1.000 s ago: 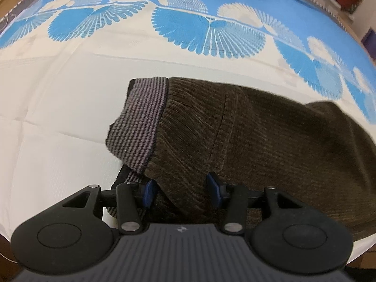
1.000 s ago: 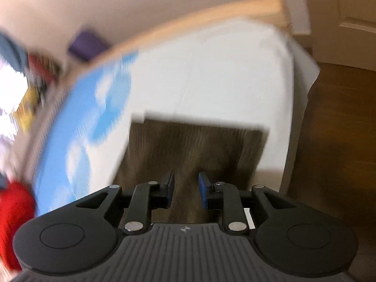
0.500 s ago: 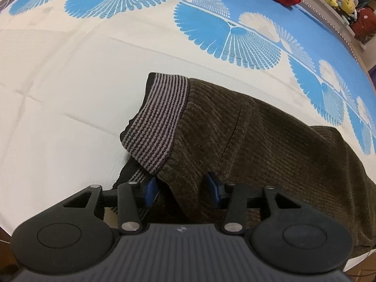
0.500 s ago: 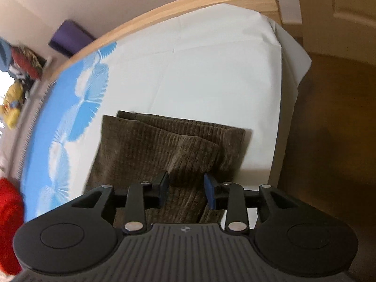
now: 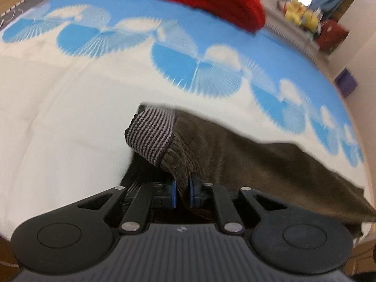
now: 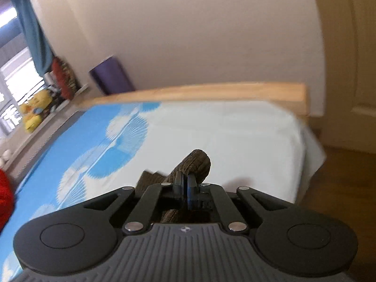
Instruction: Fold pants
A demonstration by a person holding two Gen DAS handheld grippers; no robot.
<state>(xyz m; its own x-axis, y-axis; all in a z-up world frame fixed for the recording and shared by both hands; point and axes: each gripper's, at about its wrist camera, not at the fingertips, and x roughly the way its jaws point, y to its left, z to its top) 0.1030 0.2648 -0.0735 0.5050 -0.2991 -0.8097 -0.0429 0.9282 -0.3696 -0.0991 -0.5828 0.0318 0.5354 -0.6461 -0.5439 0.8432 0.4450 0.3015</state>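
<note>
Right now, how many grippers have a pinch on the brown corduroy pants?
2. The left gripper is shut on the pants just below the striped waistband. The right gripper is shut on a raised fold at the other end. Both have just been closing.

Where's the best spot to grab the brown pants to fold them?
Grab the pants at the near edge beside the striped waistband, coming from the bed's near side. That edge folds into a thin ridge; the left gripper is pinching there.

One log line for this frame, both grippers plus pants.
left gripper: shut on pants near waistband | right gripper: shut on pants | bed: under pants
</note>
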